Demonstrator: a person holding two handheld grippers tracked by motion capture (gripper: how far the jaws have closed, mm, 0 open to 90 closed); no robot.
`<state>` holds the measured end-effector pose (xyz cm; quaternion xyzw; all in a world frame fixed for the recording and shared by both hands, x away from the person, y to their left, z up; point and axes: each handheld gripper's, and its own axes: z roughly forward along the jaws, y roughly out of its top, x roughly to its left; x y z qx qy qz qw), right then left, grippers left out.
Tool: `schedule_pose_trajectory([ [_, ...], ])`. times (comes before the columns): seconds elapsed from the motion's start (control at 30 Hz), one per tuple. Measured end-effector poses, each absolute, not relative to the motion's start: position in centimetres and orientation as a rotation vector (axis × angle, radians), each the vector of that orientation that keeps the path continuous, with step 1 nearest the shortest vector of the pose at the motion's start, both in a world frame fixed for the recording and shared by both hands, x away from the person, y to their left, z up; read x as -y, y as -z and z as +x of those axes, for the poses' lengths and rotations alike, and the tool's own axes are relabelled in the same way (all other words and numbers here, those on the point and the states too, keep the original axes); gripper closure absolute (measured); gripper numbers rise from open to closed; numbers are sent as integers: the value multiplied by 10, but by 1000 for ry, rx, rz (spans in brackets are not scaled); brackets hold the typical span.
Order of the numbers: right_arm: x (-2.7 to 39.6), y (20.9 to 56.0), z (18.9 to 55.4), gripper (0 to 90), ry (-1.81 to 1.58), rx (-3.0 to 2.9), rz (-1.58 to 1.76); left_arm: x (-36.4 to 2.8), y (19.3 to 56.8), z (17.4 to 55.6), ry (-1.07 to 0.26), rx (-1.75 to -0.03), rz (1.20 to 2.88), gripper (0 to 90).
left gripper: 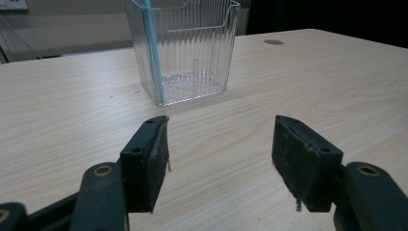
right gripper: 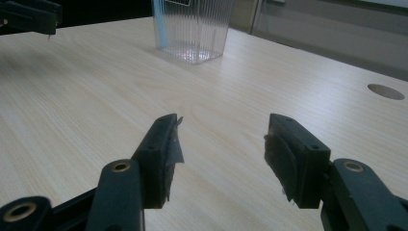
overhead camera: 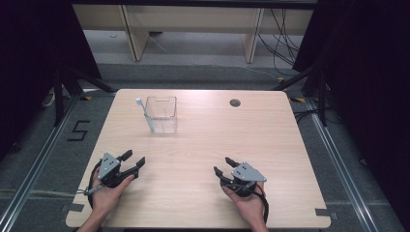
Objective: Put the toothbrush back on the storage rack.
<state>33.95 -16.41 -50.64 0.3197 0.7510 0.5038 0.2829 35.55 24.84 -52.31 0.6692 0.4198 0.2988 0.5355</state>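
Note:
A clear ribbed plastic container point(overhead camera: 162, 114) stands upright on the far left part of the wooden table point(overhead camera: 251, 140). A light blue toothbrush point(overhead camera: 146, 116) leans in it, head up past the rim. In the left gripper view the container point(left gripper: 185, 48) and toothbrush point(left gripper: 154, 53) stand straight ahead of the jaws. My left gripper point(overhead camera: 134, 163) rests near the front left, open, nothing between its pads point(left gripper: 159, 159). My right gripper point(overhead camera: 223, 166) sits near the front right, open and empty. The container point(right gripper: 192, 29) is far off to the upper left in the right gripper view.
A round cable hole point(overhead camera: 235, 102) is set in the table near its far edge. Black stands and cables lie on the floor to both sides. A pale wooden bench frame stands beyond the table.

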Motion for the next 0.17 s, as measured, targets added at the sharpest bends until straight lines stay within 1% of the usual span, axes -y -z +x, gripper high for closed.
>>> schedule_pose_trajectory([
  [0.17,164,507,340,461,-1356,-2005,864,-250,524,357,-708,-1008,1560,353],
])
